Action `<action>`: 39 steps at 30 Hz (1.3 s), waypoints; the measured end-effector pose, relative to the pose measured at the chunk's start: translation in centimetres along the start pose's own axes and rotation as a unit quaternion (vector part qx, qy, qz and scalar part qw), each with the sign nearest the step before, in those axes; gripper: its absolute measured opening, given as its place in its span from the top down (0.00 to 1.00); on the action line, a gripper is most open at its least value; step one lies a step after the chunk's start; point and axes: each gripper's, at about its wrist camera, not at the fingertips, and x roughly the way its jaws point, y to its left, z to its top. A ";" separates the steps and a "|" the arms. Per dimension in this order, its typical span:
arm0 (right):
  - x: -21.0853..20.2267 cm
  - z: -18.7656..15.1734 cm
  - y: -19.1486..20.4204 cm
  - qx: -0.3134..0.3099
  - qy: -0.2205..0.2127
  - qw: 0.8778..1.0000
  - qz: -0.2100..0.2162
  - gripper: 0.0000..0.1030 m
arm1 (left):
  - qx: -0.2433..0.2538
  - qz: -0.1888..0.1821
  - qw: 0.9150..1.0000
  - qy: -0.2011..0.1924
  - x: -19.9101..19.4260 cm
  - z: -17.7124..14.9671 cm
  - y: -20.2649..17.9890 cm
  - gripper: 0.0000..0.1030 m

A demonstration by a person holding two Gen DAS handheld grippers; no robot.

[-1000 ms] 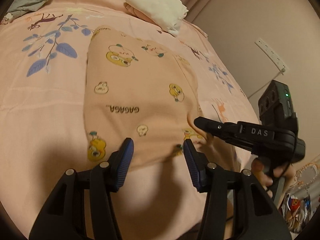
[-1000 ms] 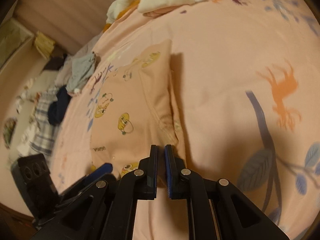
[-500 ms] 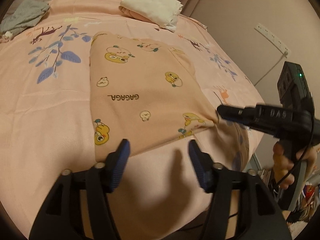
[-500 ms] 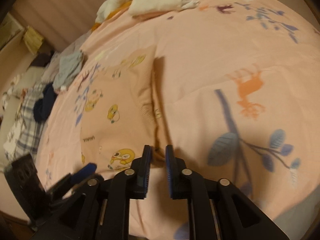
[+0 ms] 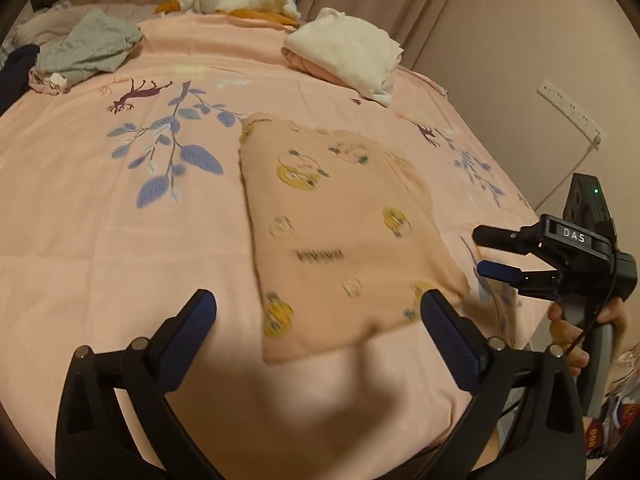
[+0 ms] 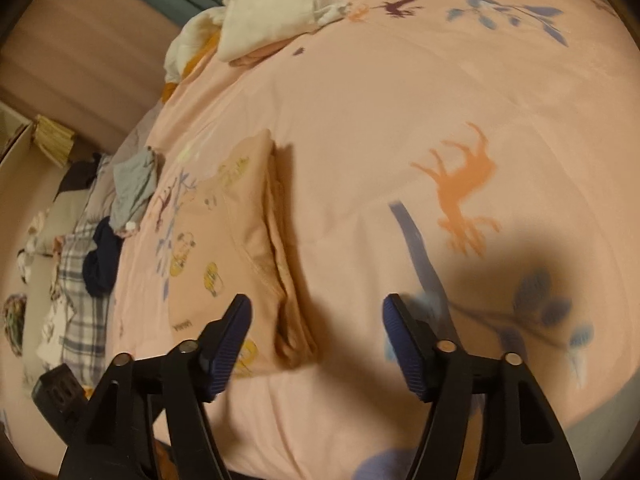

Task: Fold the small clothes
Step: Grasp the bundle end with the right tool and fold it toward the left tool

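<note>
The folded peach cartoon-print garment [image 5: 340,240] lies flat near my front edge of the bed [image 5: 100,220]. My left gripper [image 5: 320,312] and right gripper [image 6: 316,320] have just been opening; both stand wide, holding nothing. I judge a careless sweep could snag the stacked layers and undo them. Open bedspread lies rightward; the folded white pile [image 5: 348,52] sits at the far corner.

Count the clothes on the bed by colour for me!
Peach with yellow cartoon prints, folded: 1
White, folded: 1
Grey, crumpled: 1
Dark navy: 1
Total: 4
</note>
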 end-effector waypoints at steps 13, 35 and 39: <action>7.9 5.6 1.4 -0.066 0.130 0.987 0.075 0.08 | -0.213 -0.176 0.956 0.096 6.2 5.4 9.0 0.01; 10.0 5.4 3.4 -0.126 0.092 0.968 0.196 0.04 | -0.126 -0.216 0.963 0.104 10.2 5.2 3.9 0.46; 10.2 5.7 2.6 -0.119 0.088 0.973 0.178 0.36 | -0.103 -0.188 0.971 0.102 10.0 4.9 3.3 0.55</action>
